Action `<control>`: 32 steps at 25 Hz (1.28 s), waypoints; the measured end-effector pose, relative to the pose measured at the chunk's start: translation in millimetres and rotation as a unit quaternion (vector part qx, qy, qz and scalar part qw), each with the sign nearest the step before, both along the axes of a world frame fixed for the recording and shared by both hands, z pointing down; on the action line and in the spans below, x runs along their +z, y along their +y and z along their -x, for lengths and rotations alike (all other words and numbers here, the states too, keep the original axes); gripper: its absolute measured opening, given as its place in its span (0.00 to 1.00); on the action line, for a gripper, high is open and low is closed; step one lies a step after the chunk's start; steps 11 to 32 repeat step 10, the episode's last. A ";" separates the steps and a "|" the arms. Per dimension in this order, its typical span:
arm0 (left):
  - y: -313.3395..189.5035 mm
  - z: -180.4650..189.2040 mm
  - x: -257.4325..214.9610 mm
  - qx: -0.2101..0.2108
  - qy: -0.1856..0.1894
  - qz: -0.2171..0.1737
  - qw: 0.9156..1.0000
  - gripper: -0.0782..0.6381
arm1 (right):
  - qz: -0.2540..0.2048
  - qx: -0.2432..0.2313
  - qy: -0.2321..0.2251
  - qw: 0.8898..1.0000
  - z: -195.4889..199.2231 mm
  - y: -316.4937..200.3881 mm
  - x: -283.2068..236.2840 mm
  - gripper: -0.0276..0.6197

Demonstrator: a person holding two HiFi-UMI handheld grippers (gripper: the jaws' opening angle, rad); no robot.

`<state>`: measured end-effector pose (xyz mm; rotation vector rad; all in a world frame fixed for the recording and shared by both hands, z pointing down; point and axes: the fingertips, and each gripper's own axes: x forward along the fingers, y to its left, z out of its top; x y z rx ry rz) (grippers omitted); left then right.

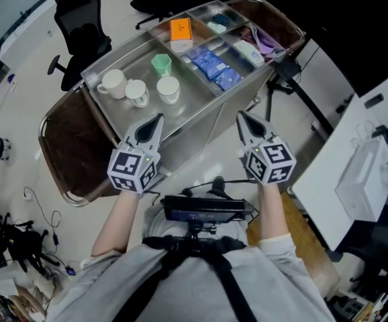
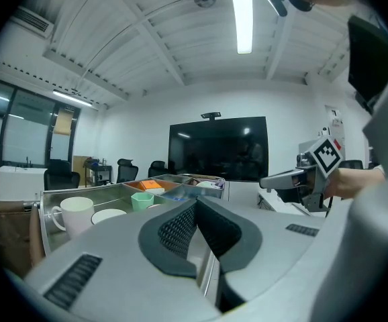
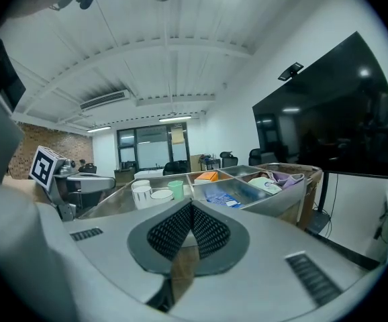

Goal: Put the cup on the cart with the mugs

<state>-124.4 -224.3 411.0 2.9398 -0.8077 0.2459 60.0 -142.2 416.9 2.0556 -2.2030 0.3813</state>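
A mint-green cup (image 1: pixel 161 64) stands in the steel cart's (image 1: pixel 201 116) large left compartment, just behind three white mugs (image 1: pixel 137 92). My left gripper (image 1: pixel 159 117) hangs at the cart's near edge, its jaws shut and empty. To its right, my right gripper (image 1: pixel 239 115) is also shut on nothing. In the left gripper view the pads meet at the left gripper's tip (image 2: pixel 195 203), with a white mug (image 2: pixel 73 213) and the green cup (image 2: pixel 141 200) beyond. In the right gripper view the right gripper (image 3: pixel 191 205) points at the mugs (image 3: pixel 141 193) and the green cup (image 3: pixel 175 189).
The cart's smaller compartments hold an orange box (image 1: pixel 180 29), blue packets (image 1: pixel 211 62) and other small items. Brown bags (image 1: pixel 73 146) hang at both cart ends. Office chairs (image 1: pixel 80 19) stand behind, and a white desk (image 1: pixel 355 173) is at the right.
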 end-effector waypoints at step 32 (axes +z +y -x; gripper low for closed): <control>0.0 0.4 -0.8 0.004 0.000 -0.001 1.000 0.12 | 0.007 -0.013 -0.001 1.000 8.8 -7.0 3.2 0.04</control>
